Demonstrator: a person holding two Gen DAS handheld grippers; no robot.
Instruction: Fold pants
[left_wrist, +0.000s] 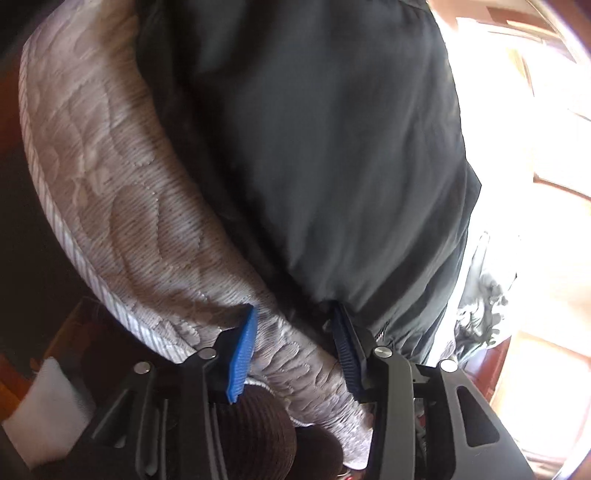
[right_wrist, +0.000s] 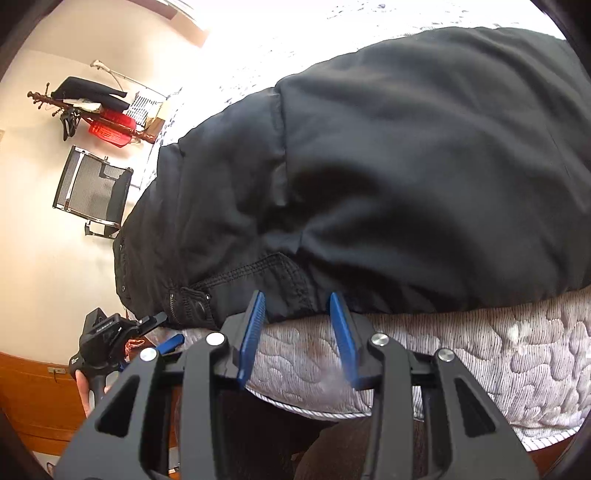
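One pair of black pants (right_wrist: 388, 177) lies spread on a mattress (right_wrist: 480, 354) with a grey quilted cover; the mattress serves as landmark throughout. The garment's near edge runs just inside the mattress's near border, and a zipper with one snap button (right_wrist: 201, 306) shows at the waist end, toward the left of the right wrist view.

Right tool (right_wrist: 297, 332): two blue pads stand apart, tips just at the pants' near edge over the mattress border; no cloth is visibly pinched between them.

Left tool (left_wrist: 295, 350): two blue pads likewise spread. One pad (left_wrist: 242, 358) lies over bare quilted mattress; the other (left_wrist: 345, 350) sits at the hem of the pants, where cloth bunches against it. Whether that cloth is gripped cannot be told; the view is motion-blurred.

In the right wrist view the left tool (right_wrist: 162, 332) appears once more, beside the mattress's left corner, held by a hand (right_wrist: 86, 391).

Beyond the mattress: one mesh-backed office chair (right_wrist: 92, 188), one wooden coat stand (right_wrist: 88, 110) carrying one dark garment and one red item, and one wooden cabinet (right_wrist: 33, 398).
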